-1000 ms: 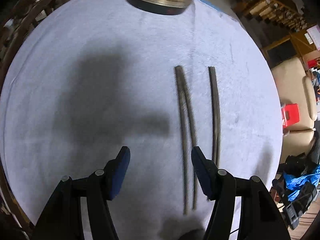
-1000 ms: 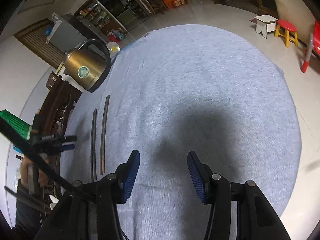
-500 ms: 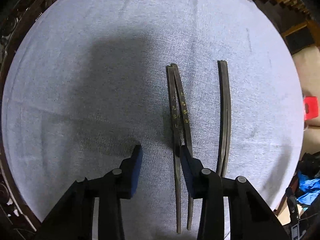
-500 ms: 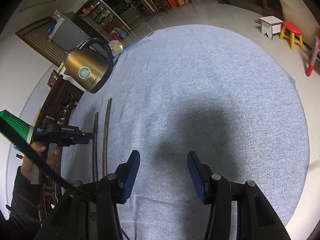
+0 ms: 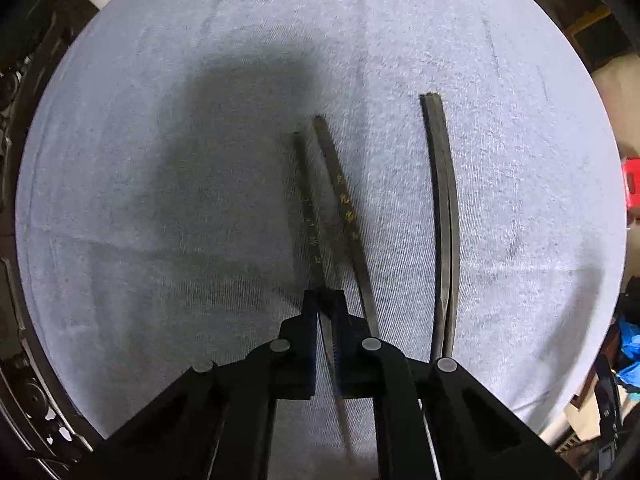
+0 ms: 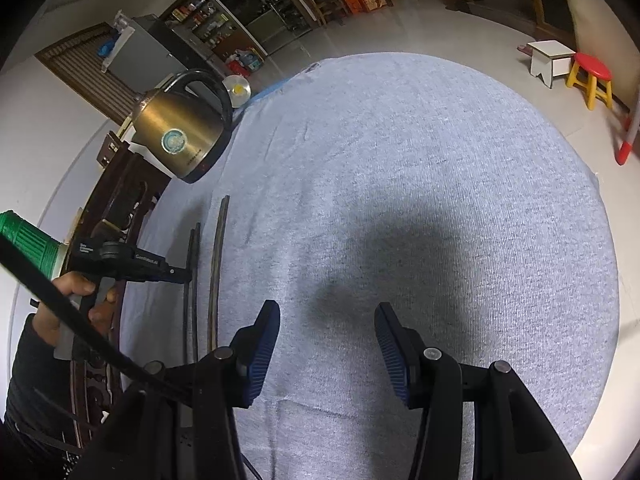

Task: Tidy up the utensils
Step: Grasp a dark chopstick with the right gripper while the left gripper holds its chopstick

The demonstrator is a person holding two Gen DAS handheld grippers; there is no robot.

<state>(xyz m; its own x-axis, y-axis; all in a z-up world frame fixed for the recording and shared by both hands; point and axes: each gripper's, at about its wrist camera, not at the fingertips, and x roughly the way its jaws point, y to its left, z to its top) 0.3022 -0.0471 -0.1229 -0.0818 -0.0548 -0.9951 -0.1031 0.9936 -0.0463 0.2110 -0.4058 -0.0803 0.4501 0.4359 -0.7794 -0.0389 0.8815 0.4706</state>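
Left claw (image 5: 325,308) clenched on one chopstick (image 5: 310,216) near bench (image 5: 160,160) centre; apparently off-centre, so could pivot or drag its neighbour (image 5: 346,216). Right claw (image 6: 326,344) released, idle.

Four dark chopsticks (image 5: 446,216) lie on the grey-clothed tabletop (image 5: 160,160), as two pairs. One brass-coloured kettle (image 6: 180,136) stands at its edge. Two grippers are in view. On the floor beyond stand two stools: one red-topped (image 6: 594,76), one white (image 6: 550,58).
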